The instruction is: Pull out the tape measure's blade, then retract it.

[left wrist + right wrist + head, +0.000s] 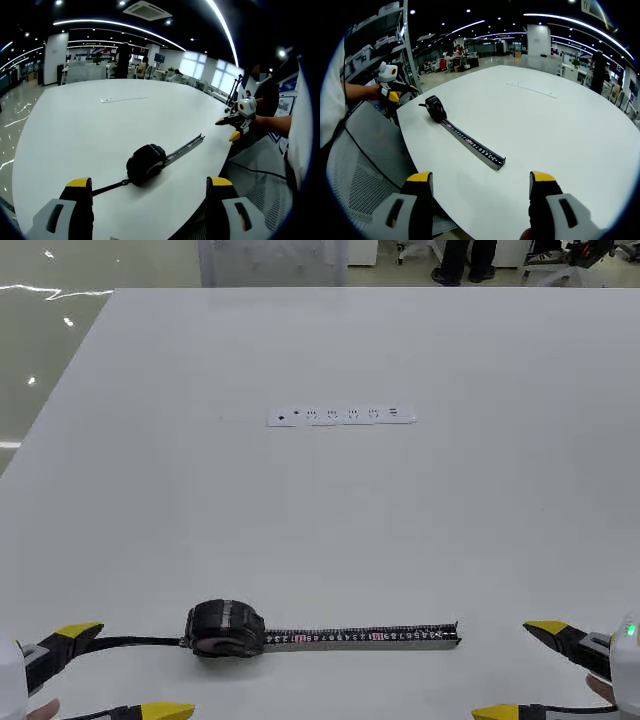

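Wide apart, touching nothing: left tongs (148,182), right tongs (481,176) (blade (370,636) lies extended).

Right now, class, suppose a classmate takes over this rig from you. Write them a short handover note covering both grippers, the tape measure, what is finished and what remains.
The left gripper is open and empty, just short of the tape measure's case.
The right gripper is open and empty, out past the hooked tip of the blade.
The case lies on the white table, near its front edge. The blade lies flat, extended toward the right gripper. The strap trails toward the left gripper.
Done: the blade is pulled out.
Left: retract it. I cannot tell whether the lock is on.
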A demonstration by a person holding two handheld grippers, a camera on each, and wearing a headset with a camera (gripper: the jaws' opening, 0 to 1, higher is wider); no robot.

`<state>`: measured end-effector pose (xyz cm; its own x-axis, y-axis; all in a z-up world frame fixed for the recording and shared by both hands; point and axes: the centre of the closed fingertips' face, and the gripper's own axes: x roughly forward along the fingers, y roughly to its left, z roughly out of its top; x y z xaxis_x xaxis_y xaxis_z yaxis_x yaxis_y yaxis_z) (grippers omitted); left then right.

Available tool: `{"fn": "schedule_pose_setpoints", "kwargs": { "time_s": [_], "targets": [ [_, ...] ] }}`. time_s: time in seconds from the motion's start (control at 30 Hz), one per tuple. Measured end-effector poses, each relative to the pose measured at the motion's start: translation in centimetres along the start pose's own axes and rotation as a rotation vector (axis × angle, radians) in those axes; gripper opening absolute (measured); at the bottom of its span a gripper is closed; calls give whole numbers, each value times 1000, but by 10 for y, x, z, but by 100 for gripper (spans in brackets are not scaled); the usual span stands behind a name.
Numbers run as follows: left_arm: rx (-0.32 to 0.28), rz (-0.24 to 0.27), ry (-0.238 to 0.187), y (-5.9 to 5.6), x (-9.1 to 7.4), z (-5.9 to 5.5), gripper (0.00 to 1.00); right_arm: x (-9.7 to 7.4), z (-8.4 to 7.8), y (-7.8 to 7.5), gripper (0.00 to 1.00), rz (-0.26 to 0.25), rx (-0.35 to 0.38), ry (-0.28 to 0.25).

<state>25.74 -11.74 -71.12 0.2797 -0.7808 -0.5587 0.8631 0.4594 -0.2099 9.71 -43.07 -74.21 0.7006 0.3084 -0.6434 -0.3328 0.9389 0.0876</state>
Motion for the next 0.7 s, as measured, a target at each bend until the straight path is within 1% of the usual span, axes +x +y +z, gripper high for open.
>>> {"fn": "schedule_pose_setpoints", "kwargs": {
  "time_s": [0.13,0.3,0.37,0.53,0.7],
  "targets": [
    [9,5,1,1,1,1,91,1,1,1,78,3,1,1],
    [4,6,-3,3,1,3,91,3,3,1,78,6,4,-5],
    [4,6,-3,3,1,4,91,3,3,0,77,-2,1,-7],
    [8,3,-4,3,3,5,91,3,2,1,76,1,6,0],
    [10,5,-7,3,4,7,91,3,3,1,77,3,10,-8]
  ]
}}
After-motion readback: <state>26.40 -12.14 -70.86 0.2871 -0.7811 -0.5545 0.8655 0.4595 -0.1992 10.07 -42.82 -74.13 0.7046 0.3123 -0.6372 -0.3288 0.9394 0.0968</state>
